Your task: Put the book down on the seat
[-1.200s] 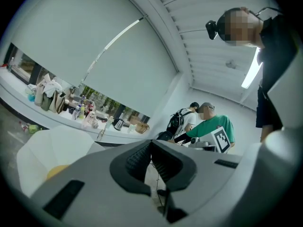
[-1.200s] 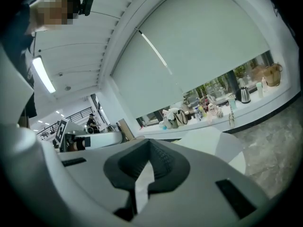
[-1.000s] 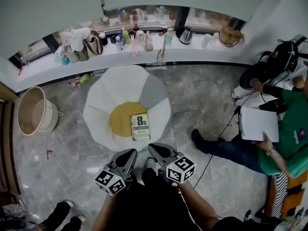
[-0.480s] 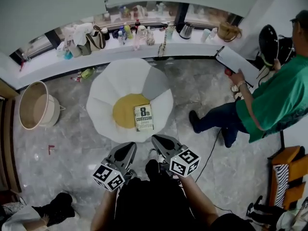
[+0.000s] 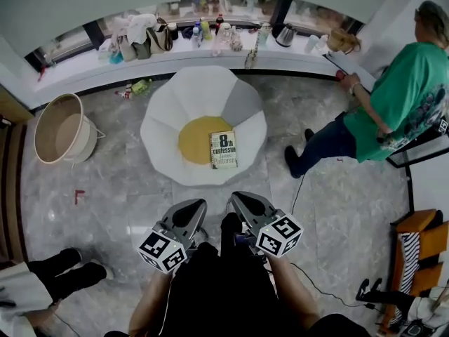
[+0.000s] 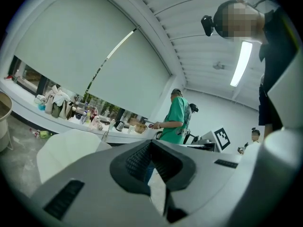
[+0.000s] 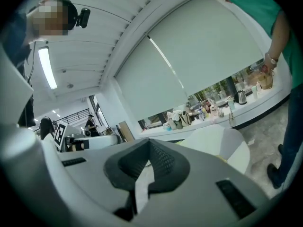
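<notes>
Backed off: book [image 5: 223, 149] on seat [image 5: 165, 114] now sits higher in frame. My left gripper [image 5: 195, 208] and right gripper [image 5: 237, 200] both closed, empty.

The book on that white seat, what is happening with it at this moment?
The book lies flat, cover up, on the yellow cushion of the white seat, so it looks put down. The person holds the left gripper and the right gripper close to the body, apart from the seat. Both have their jaws shut with nothing between them. Another person in a green shirt stands at the right near the window ledge, away from the book.
</notes>
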The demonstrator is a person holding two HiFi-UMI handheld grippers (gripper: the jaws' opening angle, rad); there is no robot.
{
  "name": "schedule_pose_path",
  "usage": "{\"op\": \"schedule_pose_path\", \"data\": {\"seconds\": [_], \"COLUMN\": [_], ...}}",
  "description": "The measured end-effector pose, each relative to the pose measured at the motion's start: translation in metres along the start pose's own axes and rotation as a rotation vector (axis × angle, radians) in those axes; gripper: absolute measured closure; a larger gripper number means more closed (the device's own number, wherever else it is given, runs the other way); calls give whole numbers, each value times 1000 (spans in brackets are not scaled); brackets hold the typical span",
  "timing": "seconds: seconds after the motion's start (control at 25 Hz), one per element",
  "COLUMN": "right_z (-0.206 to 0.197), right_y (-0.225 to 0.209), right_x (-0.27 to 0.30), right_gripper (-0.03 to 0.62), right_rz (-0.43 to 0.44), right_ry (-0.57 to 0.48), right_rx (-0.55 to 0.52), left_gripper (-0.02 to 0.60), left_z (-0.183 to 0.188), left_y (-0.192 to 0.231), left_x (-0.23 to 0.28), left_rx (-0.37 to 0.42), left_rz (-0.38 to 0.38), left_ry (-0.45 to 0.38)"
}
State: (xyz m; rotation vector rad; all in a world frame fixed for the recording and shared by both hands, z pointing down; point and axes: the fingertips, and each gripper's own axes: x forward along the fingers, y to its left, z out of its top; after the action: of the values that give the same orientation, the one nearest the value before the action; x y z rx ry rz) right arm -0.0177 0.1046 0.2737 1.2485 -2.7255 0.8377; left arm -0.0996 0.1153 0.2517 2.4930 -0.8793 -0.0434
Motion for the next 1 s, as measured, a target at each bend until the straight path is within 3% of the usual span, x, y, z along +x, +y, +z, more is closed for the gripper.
{"op": "schedule_pose_path", "data": {"seconds": [0.44, 1.0], "right_z": [-37, -38], "right_y": [58, 73], "right_x": [-28, -67], "right_gripper": [580, 580], "right_rz": [-36, 16], "right_ry": [-2, 11], "right_rx": [-10, -28], "left_gripper": [569, 568], "left_z": [-20, -27], "left_y": [-24, -70], "left_x": [-64, -57], "left_rx": [4, -2], "left_rz": [-37, -24], "left_ry": [10, -3]}}
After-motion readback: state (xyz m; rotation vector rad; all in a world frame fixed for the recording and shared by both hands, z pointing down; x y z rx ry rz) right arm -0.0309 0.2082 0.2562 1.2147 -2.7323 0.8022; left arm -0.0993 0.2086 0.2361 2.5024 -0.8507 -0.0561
